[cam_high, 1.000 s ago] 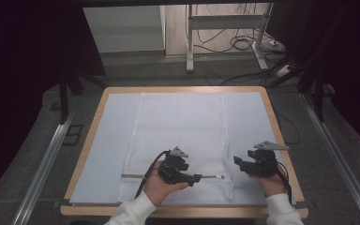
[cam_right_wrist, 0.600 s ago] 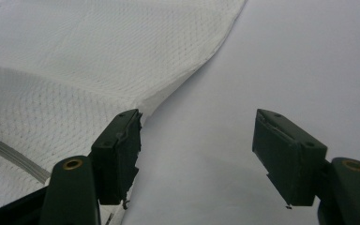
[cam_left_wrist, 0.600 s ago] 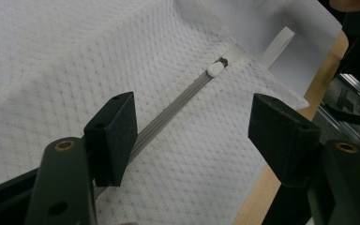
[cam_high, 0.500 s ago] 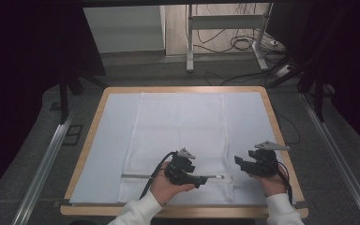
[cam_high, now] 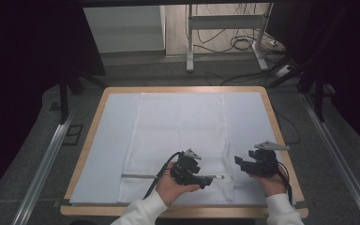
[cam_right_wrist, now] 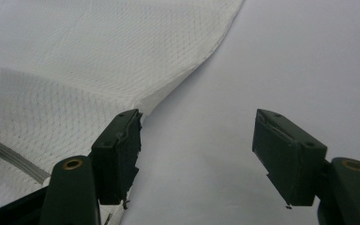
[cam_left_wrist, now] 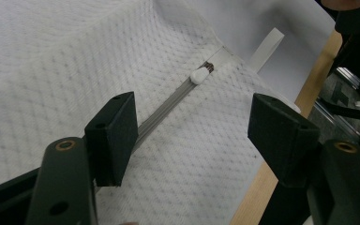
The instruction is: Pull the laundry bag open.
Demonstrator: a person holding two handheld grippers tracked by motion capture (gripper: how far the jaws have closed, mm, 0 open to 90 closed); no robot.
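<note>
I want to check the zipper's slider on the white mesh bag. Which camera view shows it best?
The left gripper view: the white slider sits sharp at the end of the grey zipper, between the open jaws. The high view gives the zipper as a thin grey line, slider too small to tell. The right gripper view catches just a stretch of zipper at its left edge.

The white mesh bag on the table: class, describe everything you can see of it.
The white mesh bag is a thin, dimpled, net-like fabric, lying flat and spread out on the pale sheet covering the table. A grey zipper runs across it near the person's edge, with a white slider and a white pull tab at its right end. The left gripper hovers open over the zipper; the right gripper is open beside the bag's right edge.
</note>
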